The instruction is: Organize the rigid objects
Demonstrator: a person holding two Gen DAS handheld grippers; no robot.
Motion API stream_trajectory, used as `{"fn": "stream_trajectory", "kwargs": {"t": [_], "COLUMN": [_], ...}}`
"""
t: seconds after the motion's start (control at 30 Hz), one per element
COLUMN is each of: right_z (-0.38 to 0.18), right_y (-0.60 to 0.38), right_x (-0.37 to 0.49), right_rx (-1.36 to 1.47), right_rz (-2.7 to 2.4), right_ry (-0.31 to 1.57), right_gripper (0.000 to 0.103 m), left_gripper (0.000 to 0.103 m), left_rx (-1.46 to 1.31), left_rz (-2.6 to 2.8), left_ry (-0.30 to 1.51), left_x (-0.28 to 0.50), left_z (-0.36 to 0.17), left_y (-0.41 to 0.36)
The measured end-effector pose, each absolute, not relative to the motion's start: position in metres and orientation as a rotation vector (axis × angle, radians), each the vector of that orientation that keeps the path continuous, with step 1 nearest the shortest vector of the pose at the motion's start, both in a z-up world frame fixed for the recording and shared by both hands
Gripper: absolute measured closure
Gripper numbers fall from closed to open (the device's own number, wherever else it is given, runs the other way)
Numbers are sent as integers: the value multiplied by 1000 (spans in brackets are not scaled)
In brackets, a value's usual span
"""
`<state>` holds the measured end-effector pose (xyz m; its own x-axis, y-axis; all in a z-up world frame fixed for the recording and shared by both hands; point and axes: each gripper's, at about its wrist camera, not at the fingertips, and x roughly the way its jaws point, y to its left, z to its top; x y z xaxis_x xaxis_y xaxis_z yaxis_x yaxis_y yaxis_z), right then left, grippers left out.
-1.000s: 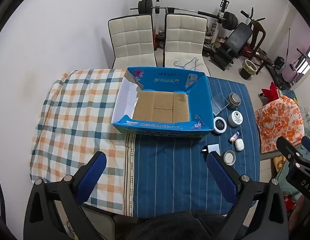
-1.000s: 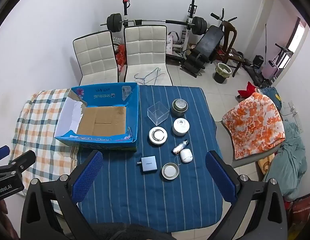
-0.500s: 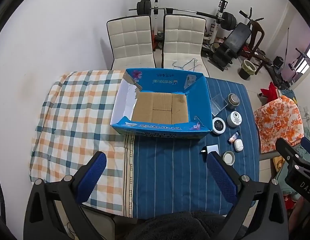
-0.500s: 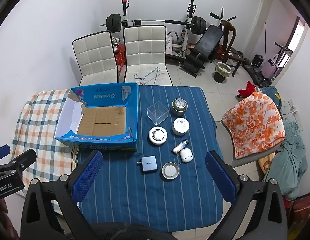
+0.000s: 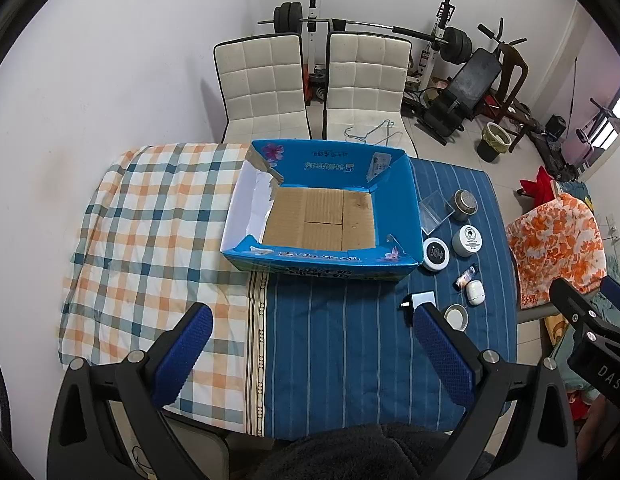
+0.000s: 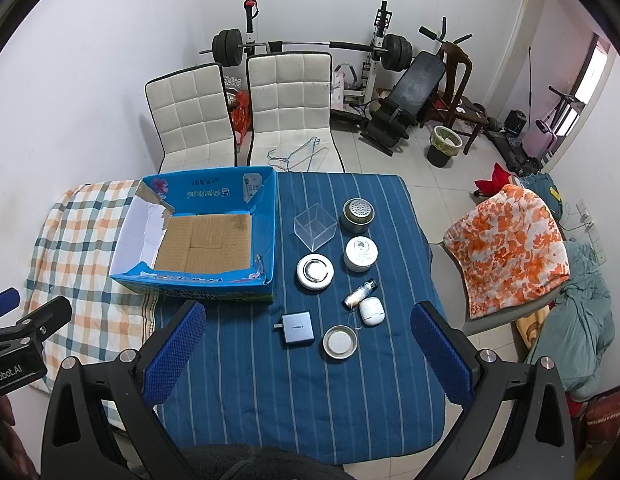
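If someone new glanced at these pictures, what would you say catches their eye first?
Probably the open blue box, empty down to its cardboard floor, sitting where the checked cloth meets the striped blue cloth. Next, the cluster of small items right of it: a clear cube, round tins and a grey charger. Both hand-held grippers, left and right, hover open above the table.

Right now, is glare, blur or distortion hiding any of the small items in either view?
Right wrist view: sharp, evenly lit; the clear box shows faint glints only. Left wrist view: the left tool finger overlaps the charger. Both views bend strongly at the edges.
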<state>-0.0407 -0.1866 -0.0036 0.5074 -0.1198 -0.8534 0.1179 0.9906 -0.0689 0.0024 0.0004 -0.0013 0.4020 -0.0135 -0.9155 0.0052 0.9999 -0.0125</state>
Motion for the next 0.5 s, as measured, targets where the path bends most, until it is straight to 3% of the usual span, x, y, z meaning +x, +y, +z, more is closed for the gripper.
{"fn": "stream_trajectory", "kwargs": {"t": [0.5], "right_z": [3], "right_y": [-181], "right_x": [-38], "right_rx": [-3], "right_rz": [-145], "right_ry": [1018], "right_gripper": [0], "left_gripper": [0], "left_rx": [-2], "left_rz": [-18], "left_ry": [1147], "left_x": [11], "left_z": [7], "left_y": [0]}}
